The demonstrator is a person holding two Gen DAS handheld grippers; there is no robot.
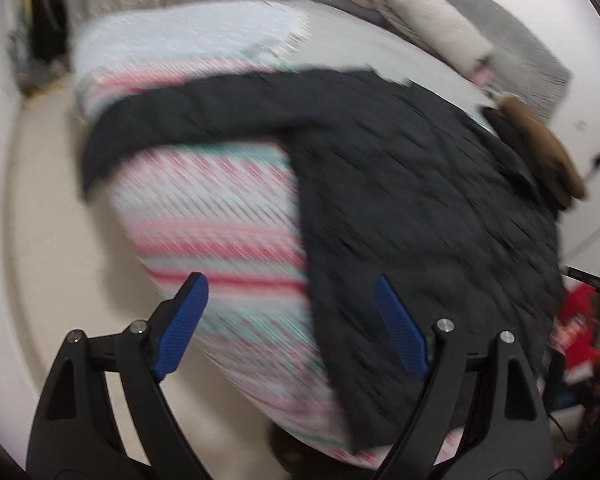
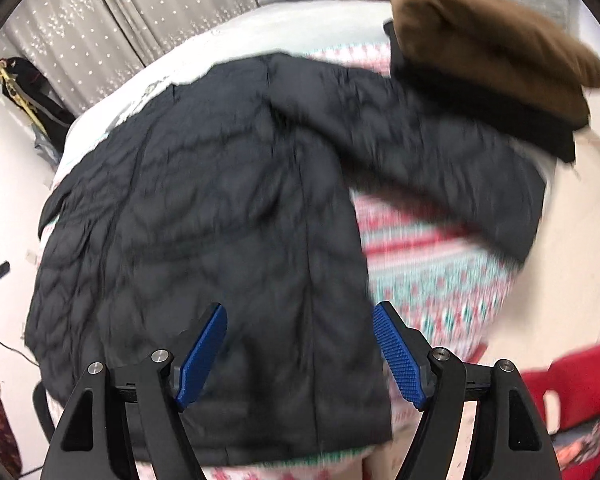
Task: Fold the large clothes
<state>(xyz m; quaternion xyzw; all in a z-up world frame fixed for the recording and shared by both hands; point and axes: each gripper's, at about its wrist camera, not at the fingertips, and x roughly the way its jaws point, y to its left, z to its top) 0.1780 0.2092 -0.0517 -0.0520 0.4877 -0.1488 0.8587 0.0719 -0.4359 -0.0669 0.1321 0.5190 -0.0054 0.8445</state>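
A big black puffy jacket point(image 2: 204, 216) lies spread out flat on a bed point(image 1: 228, 216). The bed has a blanket with pink, red and green stripes. In the left wrist view, one sleeve point(image 1: 188, 120) of the jacket reaches out to the left across the blanket. In the right wrist view, the other sleeve point(image 2: 452, 168) reaches out to the right.

A brown folded cloth point(image 2: 488, 48) sits on a black one at the far right, close to the top of the jacket. Pale pillows point(image 1: 424, 16) lie at the far end of the bed. A grey curtain point(image 2: 112, 28) hangs behind.

The left gripper point(image 1: 292, 320) has its blue fingers wide apart and holds nothing. The right gripper point(image 2: 300, 352) also has its fingers wide apart over the near part of the jacket, and they hold nothing. Something red point(image 2: 568, 396) is at the near right.
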